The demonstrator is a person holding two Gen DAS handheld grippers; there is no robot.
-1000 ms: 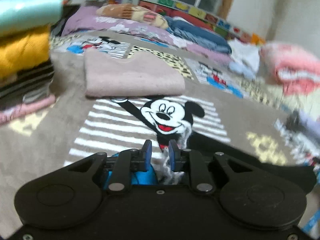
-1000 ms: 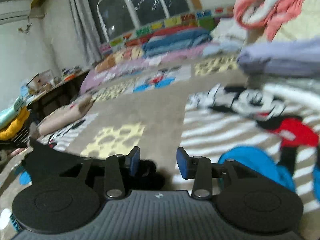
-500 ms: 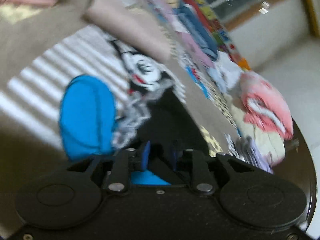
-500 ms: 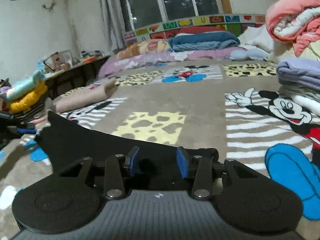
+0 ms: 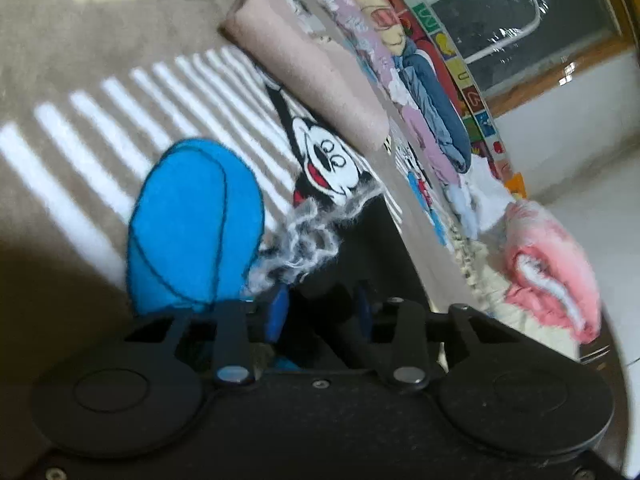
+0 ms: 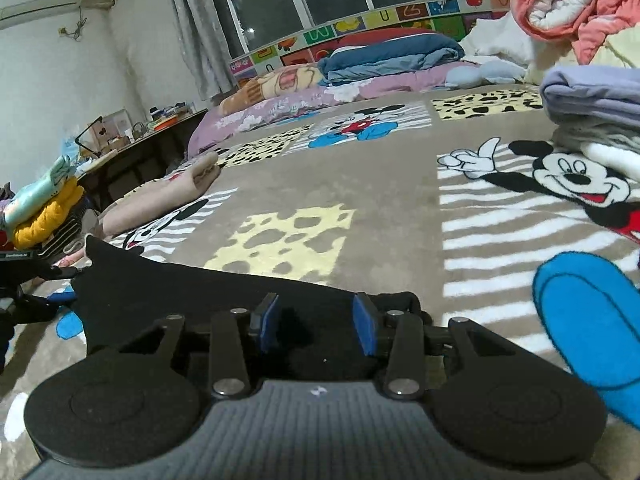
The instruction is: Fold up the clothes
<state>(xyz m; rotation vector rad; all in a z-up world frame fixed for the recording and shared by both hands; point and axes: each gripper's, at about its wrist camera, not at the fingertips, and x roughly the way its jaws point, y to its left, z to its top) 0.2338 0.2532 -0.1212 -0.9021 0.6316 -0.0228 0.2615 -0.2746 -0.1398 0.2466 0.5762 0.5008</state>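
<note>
A black garment (image 6: 192,292) with a grey-white fuzzy trim (image 5: 308,240) lies on the Mickey Mouse blanket (image 6: 360,208). My left gripper (image 5: 320,312) is tilted and closed on the garment's edge (image 5: 360,256) near the trim. My right gripper (image 6: 316,322) sits over the garment's other end with its blue pads (image 6: 364,324) apart and black cloth between them. The left gripper's body (image 6: 20,276) shows at the far left of the right wrist view, at the garment's raised corner.
A folded beige garment (image 5: 316,76) lies beyond, also in the right wrist view (image 6: 160,200). A stack of folded clothes (image 6: 44,212) stands at the left. A pink and white heap (image 6: 576,4) and lilac folded clothes (image 6: 592,96) are at the right. Bedding (image 6: 380,56) lines the window.
My left gripper has rolled sideways and lifted with the garment's trimmed edge. My right gripper has settled low over the garment's other end, pads still apart.
</note>
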